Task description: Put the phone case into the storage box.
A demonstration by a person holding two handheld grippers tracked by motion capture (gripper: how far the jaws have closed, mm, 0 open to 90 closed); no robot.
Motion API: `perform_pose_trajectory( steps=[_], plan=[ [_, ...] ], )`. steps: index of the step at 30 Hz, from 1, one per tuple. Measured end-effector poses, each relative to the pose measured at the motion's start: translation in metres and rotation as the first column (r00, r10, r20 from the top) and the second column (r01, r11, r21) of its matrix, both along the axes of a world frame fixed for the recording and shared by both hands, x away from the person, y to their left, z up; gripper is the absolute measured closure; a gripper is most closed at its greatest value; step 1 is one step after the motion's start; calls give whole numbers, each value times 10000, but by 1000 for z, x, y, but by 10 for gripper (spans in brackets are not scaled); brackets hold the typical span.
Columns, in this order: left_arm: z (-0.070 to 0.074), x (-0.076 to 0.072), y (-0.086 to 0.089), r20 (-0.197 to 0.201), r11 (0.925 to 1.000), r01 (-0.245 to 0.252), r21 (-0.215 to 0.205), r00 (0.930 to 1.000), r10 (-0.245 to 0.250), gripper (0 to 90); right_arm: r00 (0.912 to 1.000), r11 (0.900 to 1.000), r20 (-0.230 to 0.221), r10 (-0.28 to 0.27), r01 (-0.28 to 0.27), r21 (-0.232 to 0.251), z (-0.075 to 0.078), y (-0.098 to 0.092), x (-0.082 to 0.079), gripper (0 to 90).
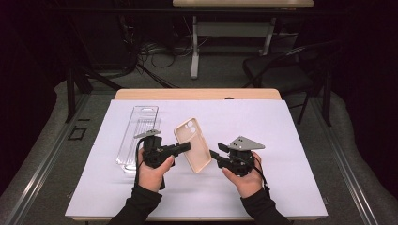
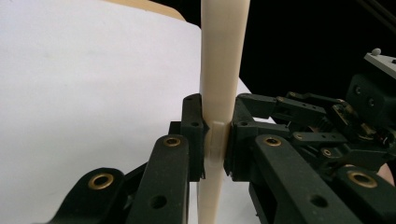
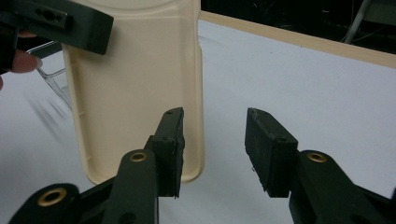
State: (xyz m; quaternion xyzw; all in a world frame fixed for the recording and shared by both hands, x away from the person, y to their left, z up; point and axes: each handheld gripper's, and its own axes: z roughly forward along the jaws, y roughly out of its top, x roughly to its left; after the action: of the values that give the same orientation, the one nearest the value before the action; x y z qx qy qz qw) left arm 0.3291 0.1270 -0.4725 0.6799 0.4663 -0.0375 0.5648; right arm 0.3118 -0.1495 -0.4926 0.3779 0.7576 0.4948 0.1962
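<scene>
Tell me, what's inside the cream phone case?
Nothing: the phone case, clamped by the left gripper, shows its hollow inner side with no phone. The left gripper's jaw covers one upper corner.

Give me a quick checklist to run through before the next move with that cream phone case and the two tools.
1. Left tool pinching the phone case at its edge: ok, both pads press on it.
2. Case lifted off the white mat: ok, held tilted above it.
3. Right tool free of the case: ok, its jaws stand apart with nothing between them.
4. Right tool close enough to take the case: ok, its jaws sit just beside the lower edge.
5. Clear plastic package out of the way: ok, it lies behind the left tool.
6. Grip firm enough not to slip: cannot tell.
</scene>
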Motion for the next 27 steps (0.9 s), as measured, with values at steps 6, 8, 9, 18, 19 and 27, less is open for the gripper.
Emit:
perform_pose_trajectory(
  steps=[6,8,9,18,19,27],
  plan=[
    [6,1,10,269,9999,-87,114,9996,84,813,9998,10000,208,18,-17,-49,2,-1,-1,528],
    [7,2,13,363,9998,-95,170,9993,89,813,9995,10000,312,37,-36,-50,2,-1,-1,521],
    [8,2,14,359,9998,-129,143,9993,124,813,9995,10000,317,42,-40,-61,3,-1,-1,512],
    [14,3,23,762,9997,-98,243,9971,79,813,9987,9986,419,280,-261,-454,3,0,-1,493],
    [15,3,24,826,9996,-75,278,9966,52,813,9986,9983,412,317,-297,-499,3,0,-1,489],
    [18,4,29,964,9995,69,294,9953,-98,813,9978,9978,470,464,-441,-500,5,0,-1,475]
  ],
)
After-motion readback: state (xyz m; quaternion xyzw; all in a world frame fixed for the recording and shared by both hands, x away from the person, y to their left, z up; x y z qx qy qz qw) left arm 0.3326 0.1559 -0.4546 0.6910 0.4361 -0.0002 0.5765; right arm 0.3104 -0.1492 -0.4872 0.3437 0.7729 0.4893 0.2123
